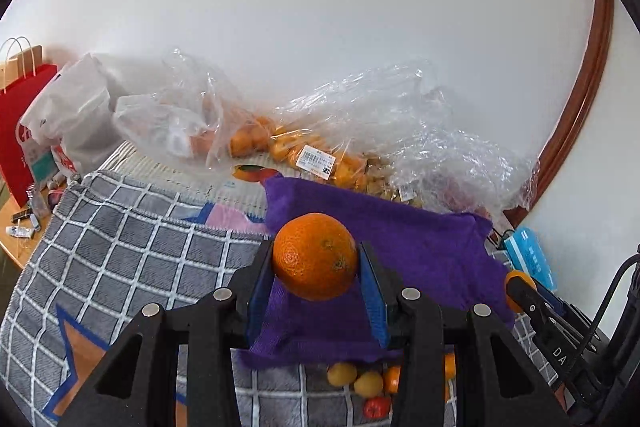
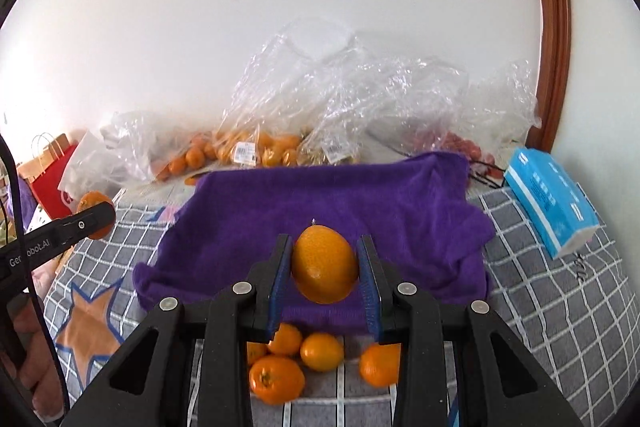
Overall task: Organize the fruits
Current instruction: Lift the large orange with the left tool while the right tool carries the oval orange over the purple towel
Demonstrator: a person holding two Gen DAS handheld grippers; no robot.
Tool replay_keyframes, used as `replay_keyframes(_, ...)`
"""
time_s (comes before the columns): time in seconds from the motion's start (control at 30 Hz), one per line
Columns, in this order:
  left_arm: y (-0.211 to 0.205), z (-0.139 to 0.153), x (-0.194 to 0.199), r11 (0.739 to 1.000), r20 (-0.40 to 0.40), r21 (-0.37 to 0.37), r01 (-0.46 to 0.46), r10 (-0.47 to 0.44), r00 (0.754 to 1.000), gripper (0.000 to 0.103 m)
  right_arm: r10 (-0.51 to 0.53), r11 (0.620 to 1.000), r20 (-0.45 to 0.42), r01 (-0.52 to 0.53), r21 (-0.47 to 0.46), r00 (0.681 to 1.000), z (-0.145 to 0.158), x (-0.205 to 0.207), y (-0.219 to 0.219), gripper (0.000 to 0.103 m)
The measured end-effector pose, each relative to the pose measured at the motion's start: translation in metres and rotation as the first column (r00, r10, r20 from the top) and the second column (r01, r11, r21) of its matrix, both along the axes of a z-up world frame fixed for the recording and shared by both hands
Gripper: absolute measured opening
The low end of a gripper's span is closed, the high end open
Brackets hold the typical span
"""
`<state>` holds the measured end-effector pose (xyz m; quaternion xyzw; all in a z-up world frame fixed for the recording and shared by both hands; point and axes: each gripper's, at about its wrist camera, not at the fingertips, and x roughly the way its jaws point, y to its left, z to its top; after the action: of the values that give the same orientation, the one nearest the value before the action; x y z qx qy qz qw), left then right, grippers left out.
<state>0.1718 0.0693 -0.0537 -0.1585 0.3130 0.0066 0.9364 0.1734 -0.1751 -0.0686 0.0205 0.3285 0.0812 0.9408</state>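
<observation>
left gripper [image 1: 316, 259] closed on a round orange [image 1: 315, 255], blue pads pressed against both its sides, jaws only part-way apart to span the fruit, which hangs above the near edge of the purple towel [image 1: 400, 227]. right gripper [image 2: 325, 263] likewise clamped on a paler, more oval orange fruit [image 2: 325, 263], held over the near middle of the same towel, jaws drawn in tight on it. purple towel spread over a grey checked cloth [image 1: 120, 247] with white lines and an orange star patch, apparently on a desk, though the surface under it stays hidden. just near of the towel, below the right gripper, a loose cluster of small oranges [image 2: 304, 359] lying on the checked cloth; seen from the left wrist, the same spot shows two yellowish fruits [image 1: 354, 379] touching each other and a small red fruit [image 1: 376, 407] beside them. far side against the white wall: crumpled clear plastic bags [image 2: 360, 99], some still holding small oranges [image 2: 240, 147] with price labels. blue tissue pack [image 2: 552, 203] at the right on the checked cloth, apart from the towel. red paper bag [image 1: 20, 131] with white handles at the far left. brown wooden frame [image 2: 552, 27] curving up the right side.
</observation>
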Motion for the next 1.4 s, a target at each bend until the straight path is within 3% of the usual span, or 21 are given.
replay_keyframes(0.23,0.002,-0.016,0.034,0.999,-0.016,-0.031,-0.028,0.028,0.999,0.039,-0.030,1.000,0.015,0.029,0.005,0.999,0.000,0.040,-0.003,0.033)
replay_keyframes(0.5,-0.004,-0.052,0.047,1.000,-0.046,0.014,-0.002,0.003,0.999,0.039,-0.041,0.999,-0.078,0.042,0.003,0.996,-0.047,0.068,-0.006,0.033)
replay_keyframes(0.8,-0.007,-0.069,0.053,1.000,-0.050,-0.008,0.000,-0.001,0.999,0.039,-0.097,0.995,-0.070,0.095,-0.022,0.993,-0.058,0.074,-0.028,0.033)
replay_keyframes(1.0,-0.005,-0.073,0.055,1.000,-0.043,-0.017,0.002,-0.003,0.999,0.039,-0.121,0.992,-0.119,0.123,0.010,0.986,-0.073,0.083,-0.044,0.033)
replay_keyframes(1.27,-0.009,-0.078,0.057,1.000,-0.051,0.006,0.014,-0.014,0.999,0.039,-0.097,0.995,-0.136,0.097,-0.007,0.986,-0.079,0.084,-0.036,0.033)
replay_keyframes(1.4,-0.006,-0.078,0.056,1.000,-0.041,-0.018,0.018,-0.019,0.999,0.039,-0.095,0.995,-0.144,0.091,-0.033,0.985,-0.083,0.086,-0.032,0.033)
